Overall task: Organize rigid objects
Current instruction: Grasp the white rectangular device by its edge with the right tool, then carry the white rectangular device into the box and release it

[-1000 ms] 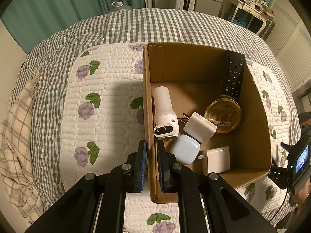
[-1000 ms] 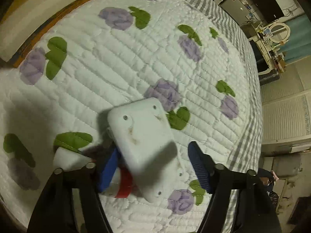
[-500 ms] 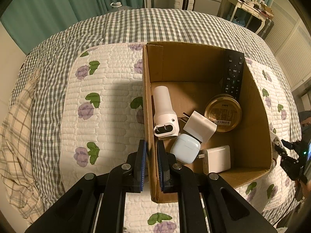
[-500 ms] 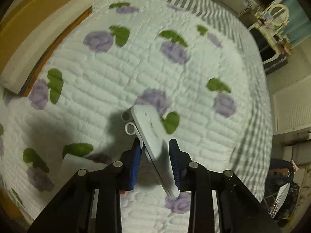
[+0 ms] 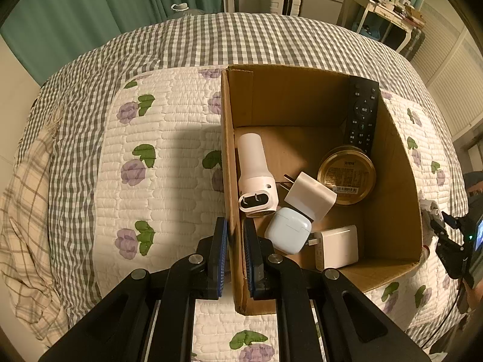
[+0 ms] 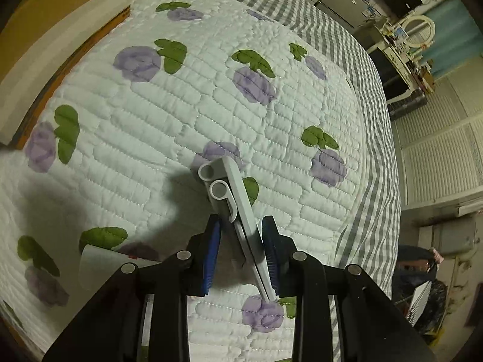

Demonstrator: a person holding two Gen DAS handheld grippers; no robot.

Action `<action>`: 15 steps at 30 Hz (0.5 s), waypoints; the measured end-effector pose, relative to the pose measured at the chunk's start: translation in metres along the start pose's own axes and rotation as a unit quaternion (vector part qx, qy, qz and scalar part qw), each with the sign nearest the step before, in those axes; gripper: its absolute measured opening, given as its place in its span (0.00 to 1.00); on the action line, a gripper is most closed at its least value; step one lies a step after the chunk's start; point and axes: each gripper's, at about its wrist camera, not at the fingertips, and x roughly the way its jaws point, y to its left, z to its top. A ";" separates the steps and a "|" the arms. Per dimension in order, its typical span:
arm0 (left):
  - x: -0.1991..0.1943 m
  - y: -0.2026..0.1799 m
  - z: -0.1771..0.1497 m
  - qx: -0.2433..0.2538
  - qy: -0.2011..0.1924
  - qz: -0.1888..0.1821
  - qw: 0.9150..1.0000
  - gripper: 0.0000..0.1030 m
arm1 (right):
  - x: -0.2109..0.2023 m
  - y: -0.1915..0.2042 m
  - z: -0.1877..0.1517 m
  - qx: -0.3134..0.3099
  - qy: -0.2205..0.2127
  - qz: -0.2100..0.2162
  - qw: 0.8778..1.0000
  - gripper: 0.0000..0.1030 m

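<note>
Since a second ago: the right gripper [image 6: 240, 252] has turned the flat white plastic piece [image 6: 241, 211] from broadside to edge-on and raised it off the floral quilt [image 6: 151, 105]; its jaws have just been closing and now pinch the piece's thin edges. Left gripper [image 5: 232, 250]: unmoved, clamped on the near-left wall of the cardboard box [image 5: 232, 181], steadying it.

Box contents: white plug-in device [image 5: 256, 178], wall charger [image 5: 311, 194], earbud case [image 5: 288, 232], second charger [image 5: 336, 246], gold tin [image 5: 347, 179], black remote [image 5: 362, 117] leaning in the far corner.

Risks: the piece sits skewed between the pads, its long end cantilevered forward; a quick swing toward the box could make it pivot or slip out. The thin wall could buckle under the left clamp.

Unclear: what the white piece is, beyond two tube-like loops at its tip; the white-and-red item [image 6: 102, 259] behind the right jaw; the right rig, cut off at the left view's edge.
</note>
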 end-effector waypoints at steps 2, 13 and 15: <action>0.000 0.000 0.000 0.000 0.000 0.000 1.000 0.10 | -0.001 0.000 0.000 0.001 0.003 0.008 1.000 0.19; 0.000 0.000 0.000 0.001 0.000 -0.004 1.000 0.10 | -0.048 -0.028 -0.007 0.101 -0.050 0.087 0.990 0.12; 0.000 0.000 0.000 0.001 0.000 -0.005 1.000 0.10 | -0.066 -0.025 0.001 0.096 -0.074 0.091 0.988 0.12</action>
